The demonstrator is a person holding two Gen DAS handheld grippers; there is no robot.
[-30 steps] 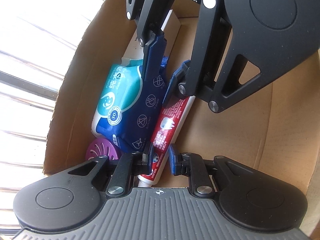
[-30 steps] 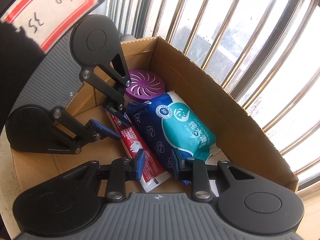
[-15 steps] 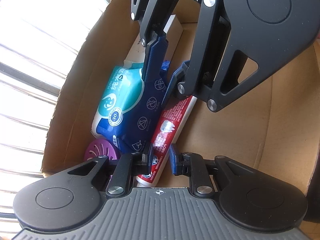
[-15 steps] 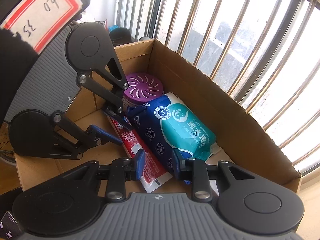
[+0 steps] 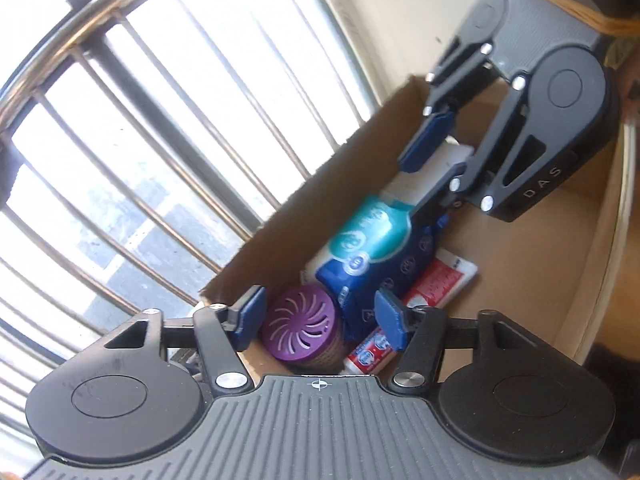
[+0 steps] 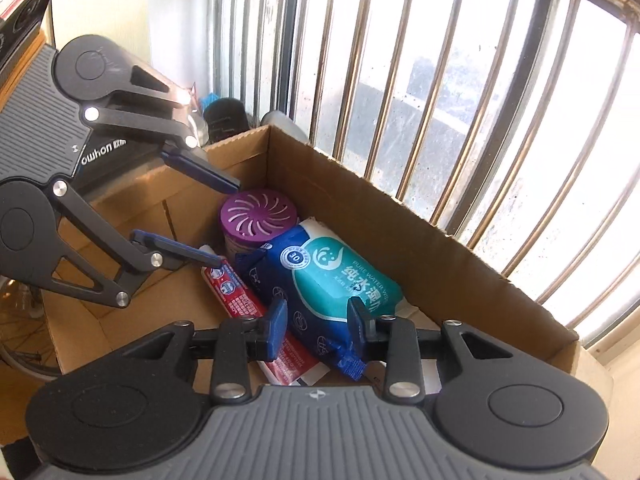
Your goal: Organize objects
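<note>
On my left, the left gripper point(image 6: 208, 224) hung over the near end of the cardboard box point(image 6: 400, 232), its fingers point(image 6: 200, 174) spread after just opening, with nothing between them. Below it in the box I saw the purple air freshener point(image 6: 258, 216) standing upright in the corner, touching the blue and teal wipes pack point(image 6: 332, 276). The red toothpaste tube point(image 6: 244, 304) lay flat along the pack's side on the box floor. Further right, the right gripper point(image 6: 318, 326) hovered above the pack's other end; its fingers point(image 6: 276, 330) had just been parting and stood moderately apart, gripping nothing. Window bars point(image 6: 440, 80) ran behind the box.
</note>
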